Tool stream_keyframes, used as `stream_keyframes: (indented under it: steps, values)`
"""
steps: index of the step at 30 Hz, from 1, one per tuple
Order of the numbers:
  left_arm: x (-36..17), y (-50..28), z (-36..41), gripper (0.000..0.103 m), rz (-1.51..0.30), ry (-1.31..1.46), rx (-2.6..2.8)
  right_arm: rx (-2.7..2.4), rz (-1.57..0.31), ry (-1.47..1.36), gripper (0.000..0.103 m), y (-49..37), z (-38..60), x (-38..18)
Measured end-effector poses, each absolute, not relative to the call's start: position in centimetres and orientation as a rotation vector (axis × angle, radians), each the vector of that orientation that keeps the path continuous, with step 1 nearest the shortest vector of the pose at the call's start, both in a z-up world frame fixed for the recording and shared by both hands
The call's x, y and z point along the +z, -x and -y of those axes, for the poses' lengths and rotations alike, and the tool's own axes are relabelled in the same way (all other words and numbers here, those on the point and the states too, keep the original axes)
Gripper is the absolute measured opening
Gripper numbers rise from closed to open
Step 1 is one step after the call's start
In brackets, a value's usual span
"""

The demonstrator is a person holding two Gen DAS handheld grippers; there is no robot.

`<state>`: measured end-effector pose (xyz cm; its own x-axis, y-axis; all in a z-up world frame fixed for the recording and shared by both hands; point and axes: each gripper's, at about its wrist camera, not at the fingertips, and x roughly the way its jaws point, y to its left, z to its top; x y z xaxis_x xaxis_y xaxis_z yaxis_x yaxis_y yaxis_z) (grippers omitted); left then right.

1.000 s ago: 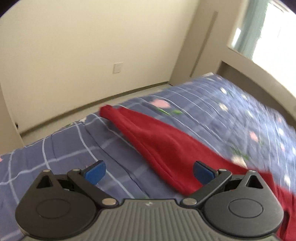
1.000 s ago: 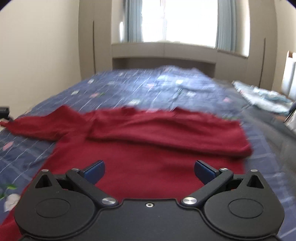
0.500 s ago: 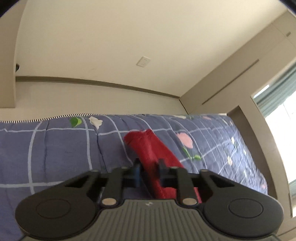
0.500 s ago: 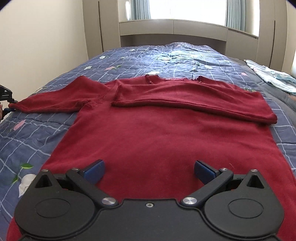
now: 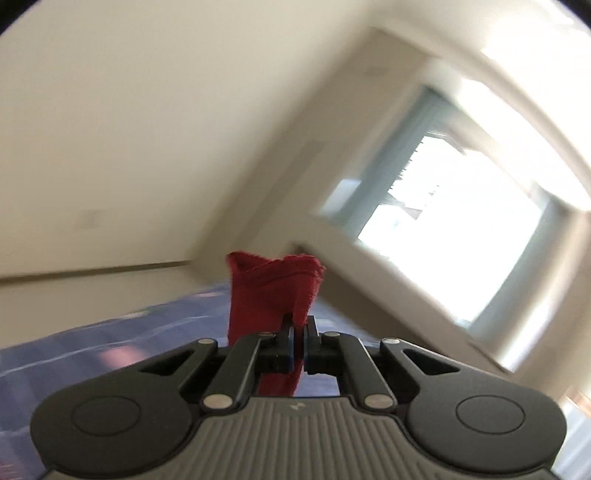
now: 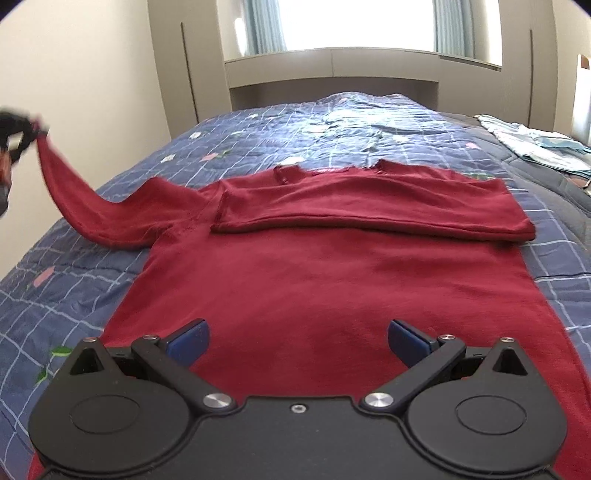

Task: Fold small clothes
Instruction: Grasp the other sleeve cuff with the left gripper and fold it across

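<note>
A dark red long-sleeved top [image 6: 332, 280] lies flat on the blue quilted bed [image 6: 369, 122], its right sleeve folded across the chest. My left gripper [image 5: 298, 332] is shut on the cuff of the left sleeve [image 5: 273, 288], which sticks up past the jaws. In the right wrist view that sleeve [image 6: 88, 206] rises off the bed toward the left gripper [image 6: 22, 129] at the far left edge. My right gripper [image 6: 297, 341] hovers open above the lower part of the top, nothing between its blue pads.
A pale blue cloth [image 6: 535, 147] lies at the bed's right side. A cream wall [image 6: 92, 92] runs along the left of the bed, a bright window [image 6: 351, 22] stands behind its far end.
The left gripper closed on the sleeve cuff and lifted it off the bed, tilting upward. The right gripper drew slightly back over the top and stayed open.
</note>
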<state>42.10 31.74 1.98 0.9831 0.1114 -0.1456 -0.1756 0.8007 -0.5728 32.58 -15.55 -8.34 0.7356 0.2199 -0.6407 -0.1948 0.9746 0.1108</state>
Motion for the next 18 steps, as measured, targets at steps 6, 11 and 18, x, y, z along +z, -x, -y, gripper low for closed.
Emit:
stream_keyframes:
  steps: [6,11,18]
  values:
    - [6.7,-45.8,-20.5,0.004,-0.129,0.474,-0.217,0.174,-0.687,-0.058,0.103,-31.8,18.2,-7.6]
    - [4.6,-48.5,-9.9,0.004,-0.238,0.348,-0.395,0.128,-0.680,-0.068,0.103,-30.5,20.6,-7.2]
    - [-4.7,-50.5,0.5,0.004,-0.422,0.276,-0.522,0.030,-0.693,-0.095,0.103,-28.2,25.0,-7.5]
